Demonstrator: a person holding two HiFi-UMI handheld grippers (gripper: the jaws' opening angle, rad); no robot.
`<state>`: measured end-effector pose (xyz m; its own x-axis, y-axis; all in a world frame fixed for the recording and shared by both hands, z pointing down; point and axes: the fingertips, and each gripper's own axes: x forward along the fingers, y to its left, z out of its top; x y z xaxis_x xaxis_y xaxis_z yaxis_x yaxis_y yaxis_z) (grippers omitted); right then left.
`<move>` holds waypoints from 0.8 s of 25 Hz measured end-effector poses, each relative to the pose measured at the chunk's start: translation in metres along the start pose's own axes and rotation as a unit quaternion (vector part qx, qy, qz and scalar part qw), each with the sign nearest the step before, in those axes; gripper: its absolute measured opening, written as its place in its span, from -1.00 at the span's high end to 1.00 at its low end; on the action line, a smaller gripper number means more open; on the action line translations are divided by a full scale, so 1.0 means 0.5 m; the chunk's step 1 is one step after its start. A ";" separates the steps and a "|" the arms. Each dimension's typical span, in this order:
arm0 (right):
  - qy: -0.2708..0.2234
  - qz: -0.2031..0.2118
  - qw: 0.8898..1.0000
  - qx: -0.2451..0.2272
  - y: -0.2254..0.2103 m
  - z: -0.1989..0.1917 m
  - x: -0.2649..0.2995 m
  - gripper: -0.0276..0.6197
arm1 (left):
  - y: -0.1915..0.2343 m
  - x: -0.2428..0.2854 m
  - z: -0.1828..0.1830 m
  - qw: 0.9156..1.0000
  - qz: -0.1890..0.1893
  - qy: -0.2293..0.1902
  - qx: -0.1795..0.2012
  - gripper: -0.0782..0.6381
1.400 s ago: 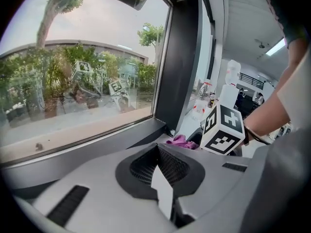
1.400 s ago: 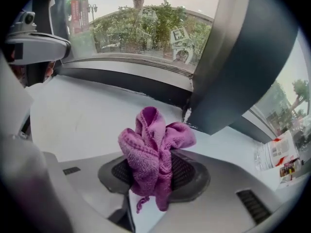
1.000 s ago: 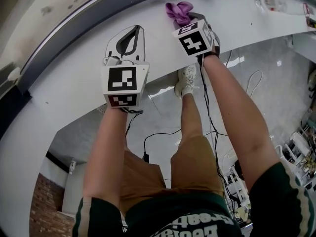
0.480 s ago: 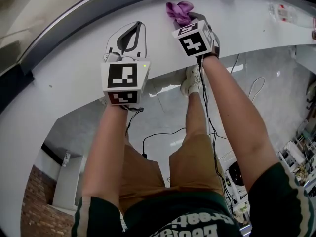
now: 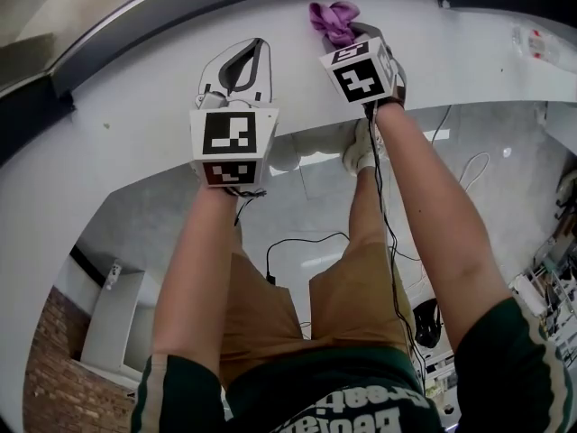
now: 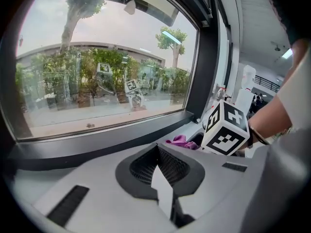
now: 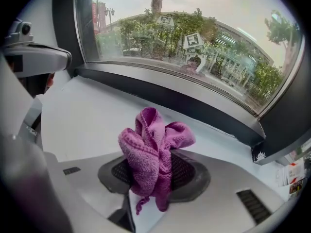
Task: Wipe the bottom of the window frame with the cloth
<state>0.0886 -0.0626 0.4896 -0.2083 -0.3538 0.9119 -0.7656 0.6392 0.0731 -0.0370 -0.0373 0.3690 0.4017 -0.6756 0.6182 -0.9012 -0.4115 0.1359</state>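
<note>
one purple cloth (image 5: 332, 18), one left claw (image 5: 247, 54), one right claw (image 5: 350, 34), one window frame (image 7: 170, 98), one white sill (image 5: 117, 142)

Purple cloth (image 7: 154, 149) bunched, pinched in jaws, over white sill (image 7: 87, 115); dark window frame (image 7: 184, 103) bottom just beyond.

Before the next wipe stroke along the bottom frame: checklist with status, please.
1. Cloth gripped in right tongs: ok, shut on it.
2. Cloth touching bottom frame rail: not ok, white sill shows between them.
3. Left tongs out of the way: ok, shut, empty, off to the cloth's left.
4. Rail free of objects ahead of the cloth: ok in the right gripper view.
5. Cloth damp enough: cannot tell.
</note>
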 end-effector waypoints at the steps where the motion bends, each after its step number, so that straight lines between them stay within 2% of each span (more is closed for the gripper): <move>1: 0.002 0.003 1.000 -0.002 0.012 0.004 0.002 0.39 | 0.010 -0.008 -0.002 1.000 0.002 0.000 -0.002 0.77; 8: 0.000 0.015 1.000 -0.001 0.084 0.043 0.016 0.39 | 0.078 -0.070 -0.006 1.000 0.022 -0.013 -0.005 0.76; 13: -0.002 0.022 0.999 -0.033 0.150 0.076 0.021 0.39 | 0.124 -0.108 -0.030 0.999 0.035 -0.012 -0.012 0.76; 20: -0.007 0.037 0.998 -0.047 0.246 0.124 0.035 0.39 | 0.204 -0.162 -0.056 0.998 0.057 -0.016 -0.022 0.77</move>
<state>-0.0472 -0.0324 0.4895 -0.2716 -0.3115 0.9106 -0.6868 0.7255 0.0433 -0.1659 -0.0072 0.3546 0.2996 -0.7359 0.6072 -0.9476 -0.3035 0.0997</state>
